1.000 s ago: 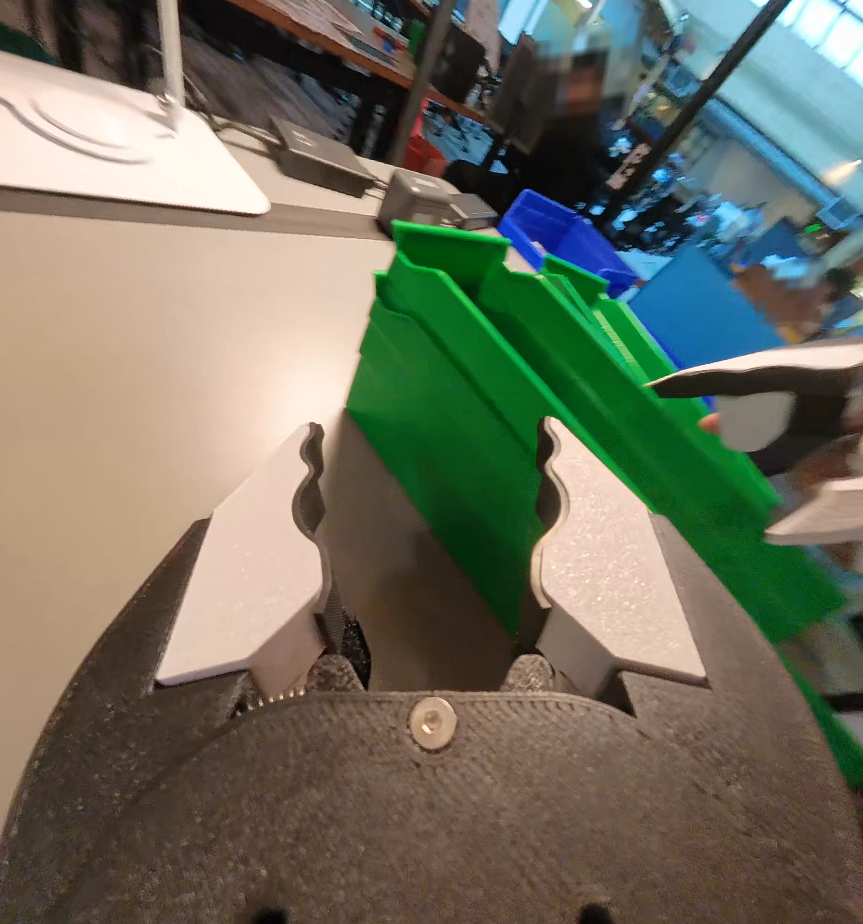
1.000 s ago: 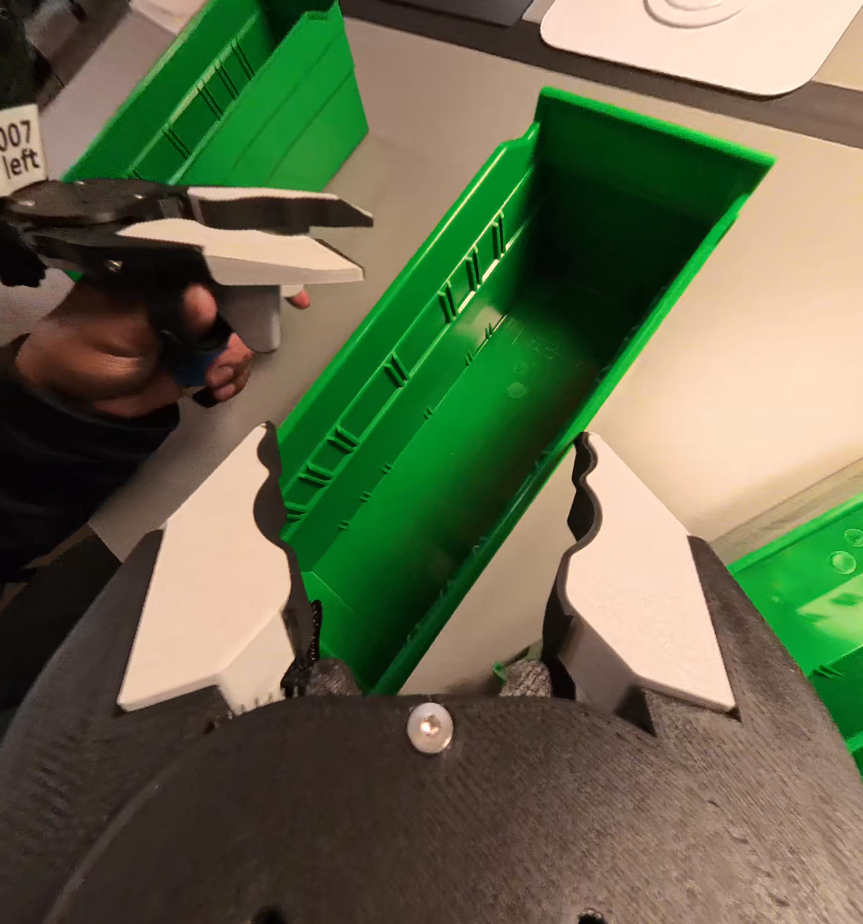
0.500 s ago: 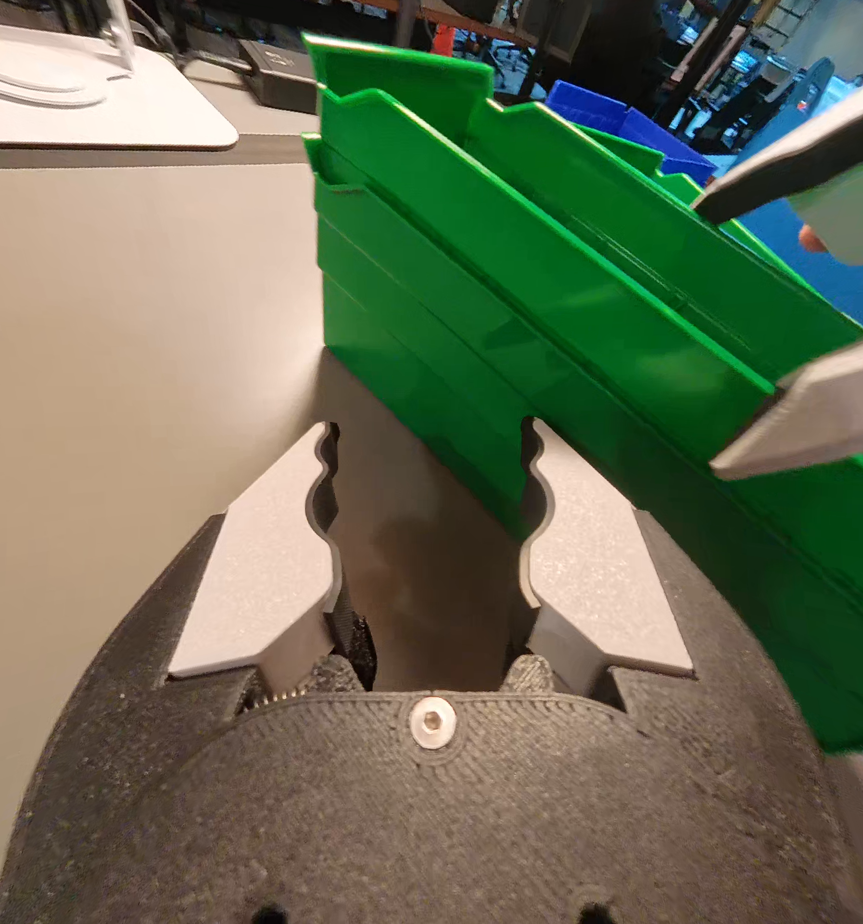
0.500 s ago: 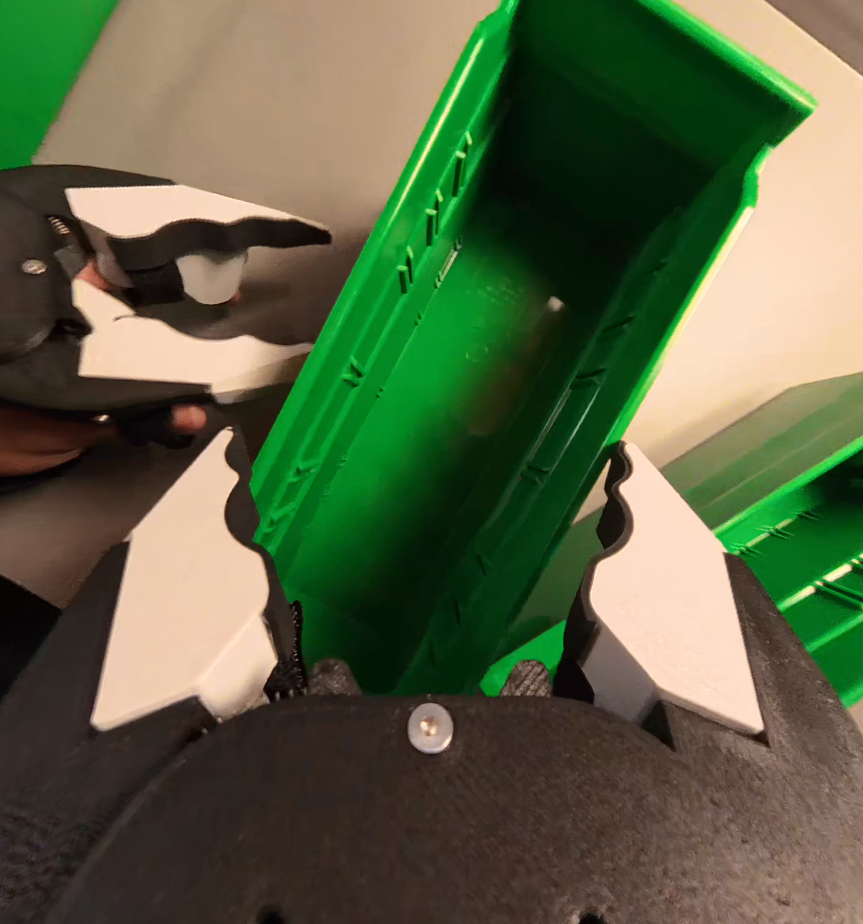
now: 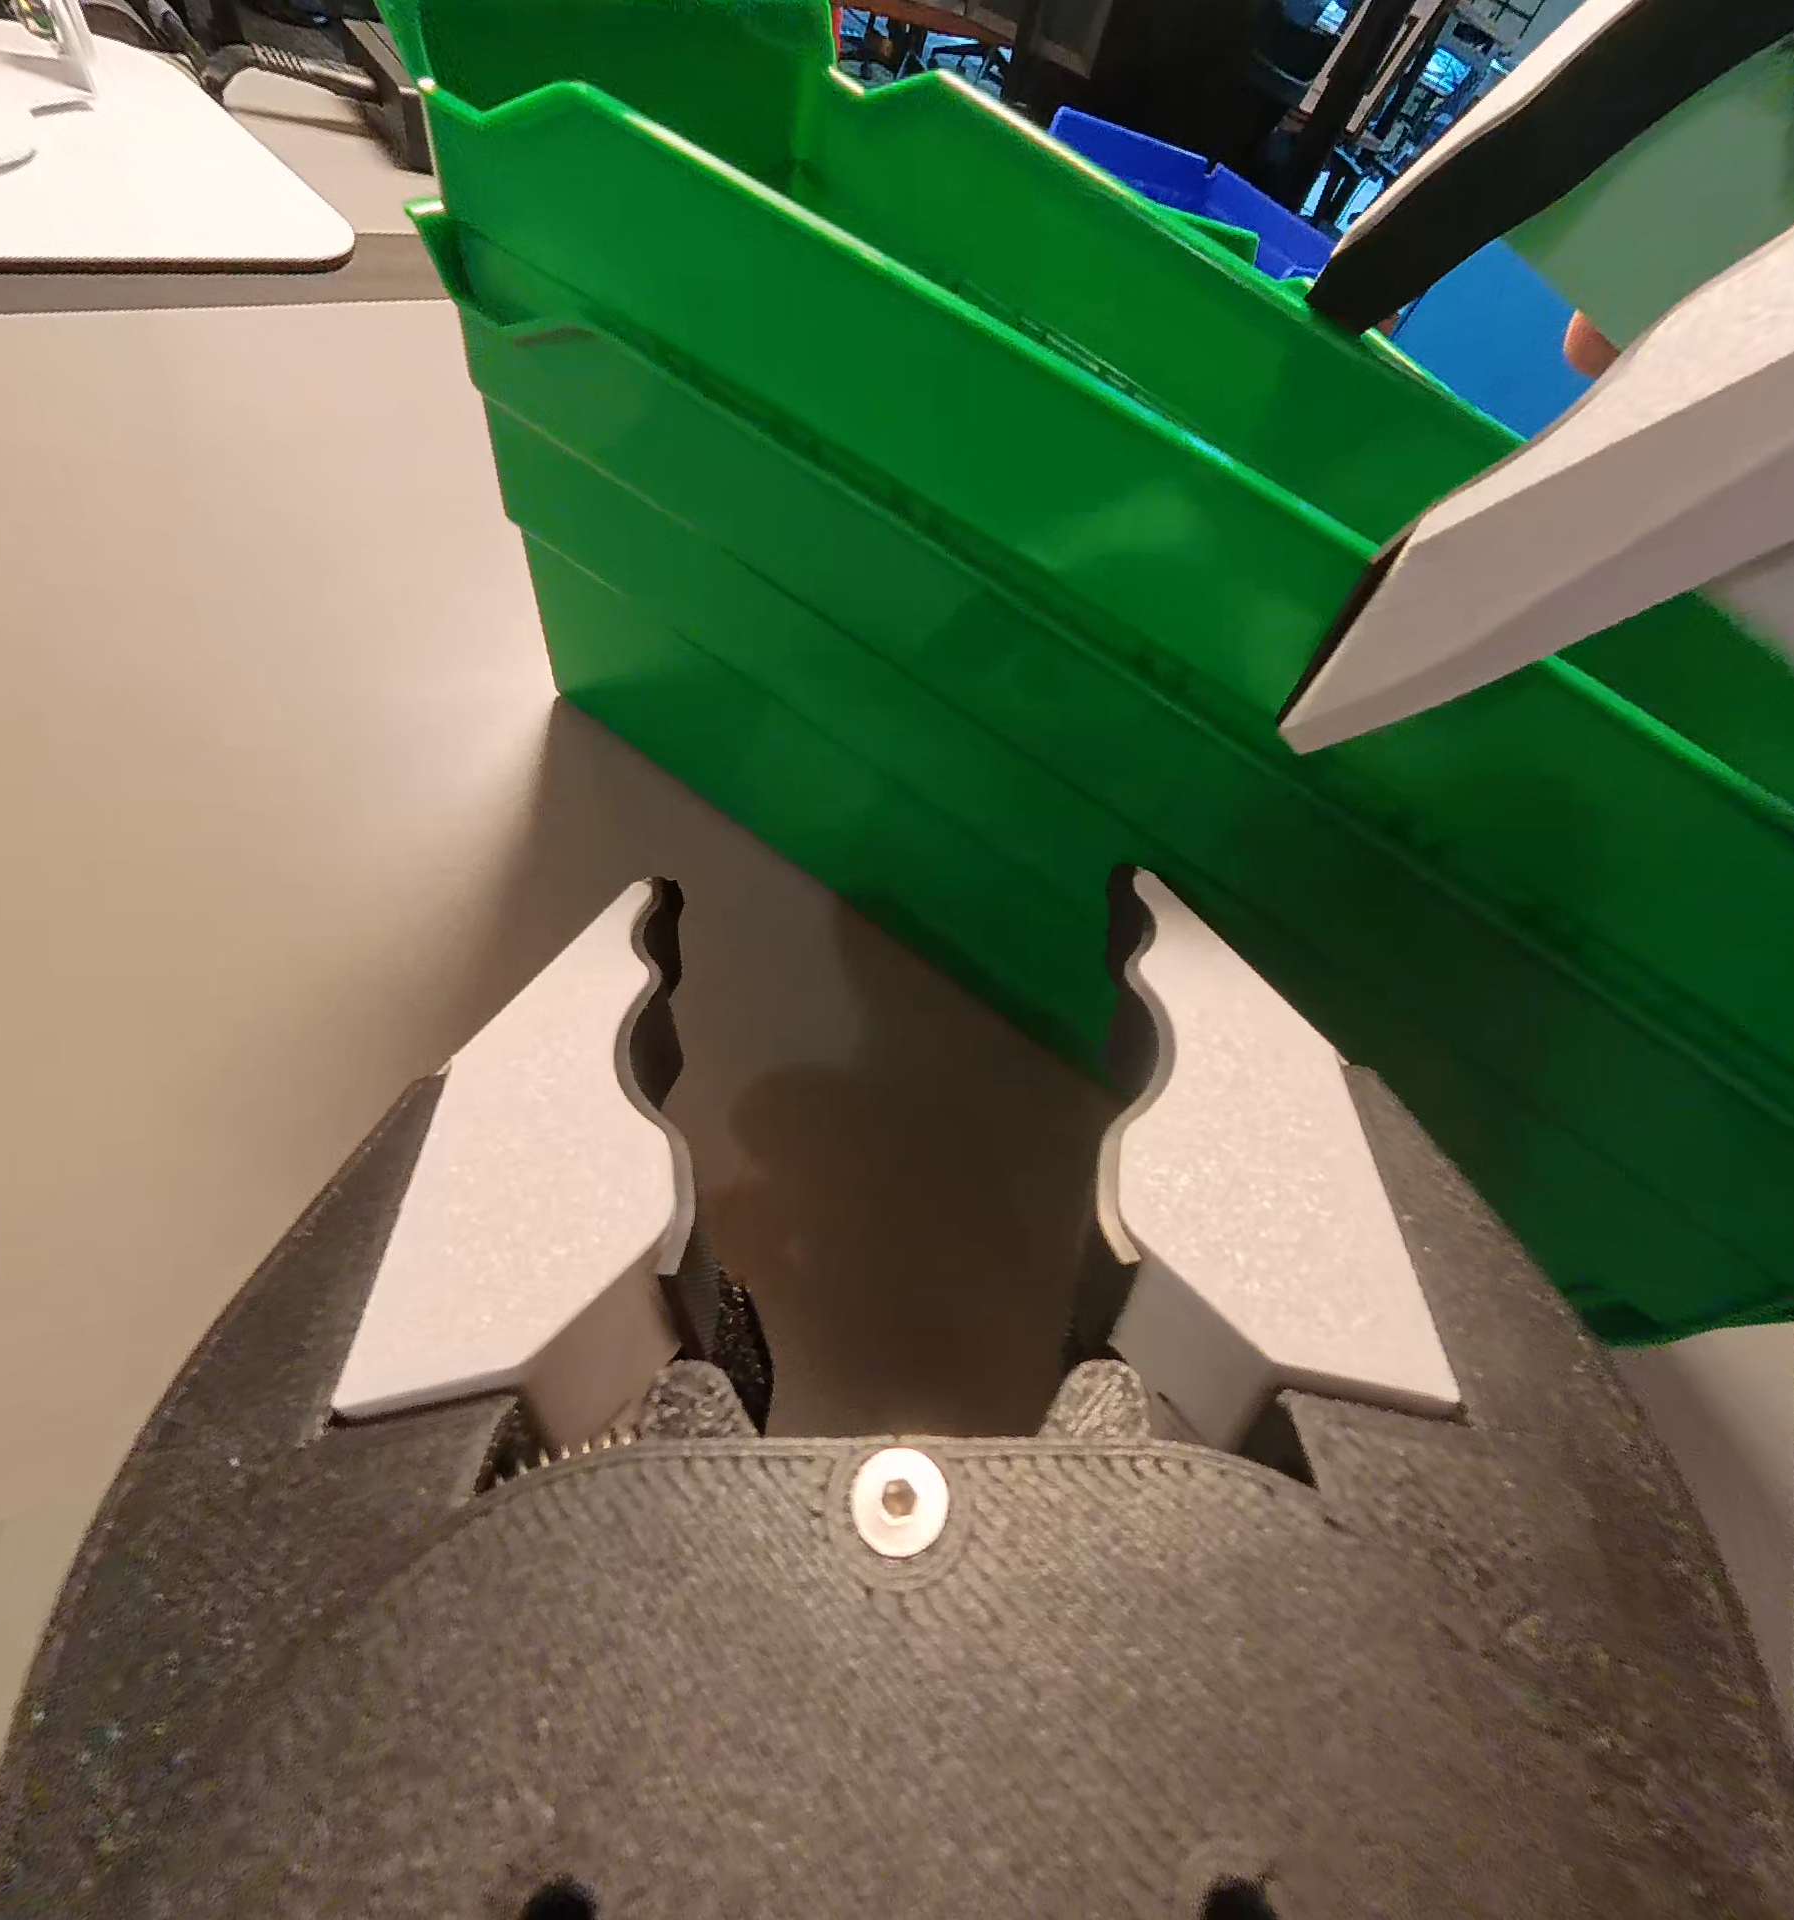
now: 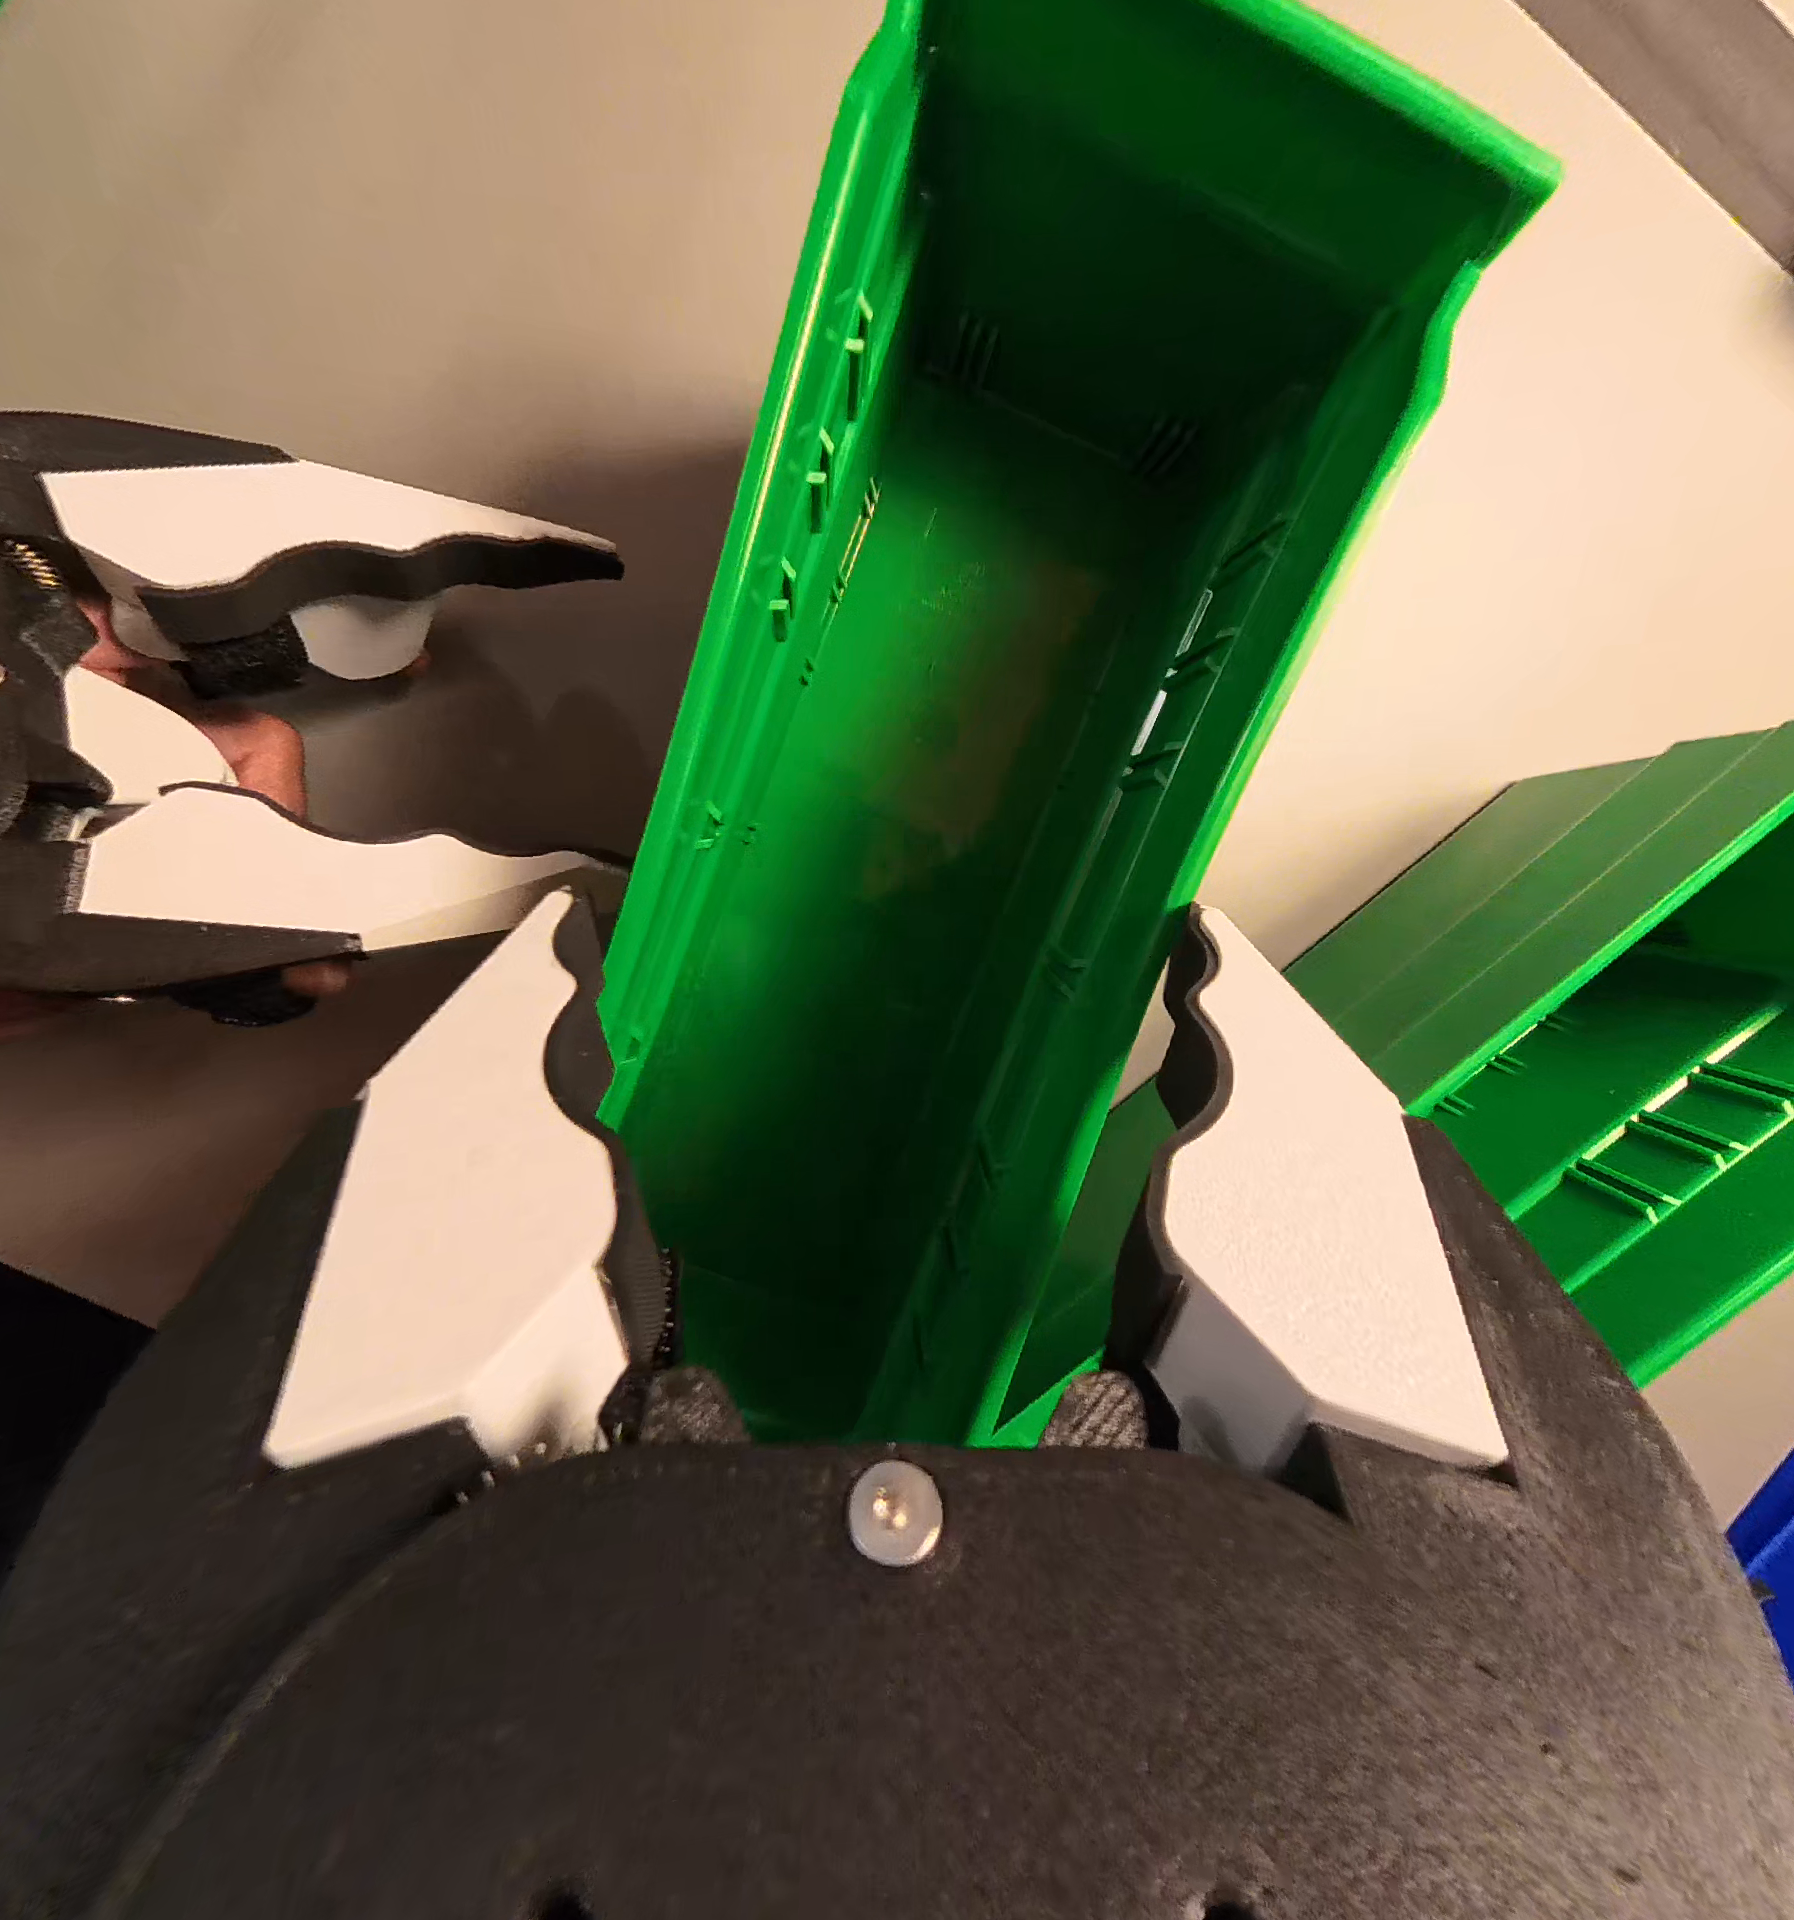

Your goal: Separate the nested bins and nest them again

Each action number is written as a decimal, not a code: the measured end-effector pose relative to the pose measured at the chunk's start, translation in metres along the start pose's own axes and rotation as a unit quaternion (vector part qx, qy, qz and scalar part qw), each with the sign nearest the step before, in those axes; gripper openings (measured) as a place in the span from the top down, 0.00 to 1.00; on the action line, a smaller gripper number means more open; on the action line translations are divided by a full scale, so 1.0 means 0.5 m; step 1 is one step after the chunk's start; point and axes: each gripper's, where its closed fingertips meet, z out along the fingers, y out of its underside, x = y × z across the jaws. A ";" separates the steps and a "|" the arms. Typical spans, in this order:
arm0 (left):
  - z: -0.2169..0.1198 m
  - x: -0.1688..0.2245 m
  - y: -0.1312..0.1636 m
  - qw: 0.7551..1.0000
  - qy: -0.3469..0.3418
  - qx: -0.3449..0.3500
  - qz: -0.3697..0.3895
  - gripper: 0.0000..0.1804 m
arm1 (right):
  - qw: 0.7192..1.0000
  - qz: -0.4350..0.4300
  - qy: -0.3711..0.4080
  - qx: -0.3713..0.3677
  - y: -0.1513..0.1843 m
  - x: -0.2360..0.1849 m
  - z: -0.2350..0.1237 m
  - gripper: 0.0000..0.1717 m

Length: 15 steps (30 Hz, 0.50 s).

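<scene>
A beige counter (image 5: 145,623) lies bare left of the nested green bins (image 5: 976,582). The left tongs (image 5: 893,904) are spread beside the bins. The right tongs (image 6: 882,925) are closed across the upper bin's (image 6: 1028,727) width.

Green bin (image 6: 1028,727) hides its near end behind the right gripper (image 6: 877,925)

Bright green bins (image 5: 872,436), plain with moulded ribs inside (image 6: 976,727); another green bin (image 6: 1599,1039) at four o'clock. Blue bin (image 5: 1184,187) at one o'clock. Beige table (image 5: 197,623). White mat (image 5: 145,187) at eleven o'clock. Grippers (image 5: 893,987) black with pale grey fingers (image 5: 519,1195).
</scene>
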 end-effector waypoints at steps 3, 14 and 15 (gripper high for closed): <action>-0.001 -0.002 0.001 1.000 -0.001 -0.002 0.001 0.54 | 1.000 -0.002 0.001 0.008 -0.007 0.000 -0.003 0.38; -0.008 -0.016 -0.005 1.000 -0.008 -0.001 -0.004 0.54 | 1.000 -0.010 -0.003 0.016 -0.015 0.011 -0.021 0.41; -0.007 -0.016 -0.004 1.000 -0.009 -0.003 -0.003 0.54 | 1.000 -0.015 0.002 0.012 -0.012 0.012 -0.019 0.41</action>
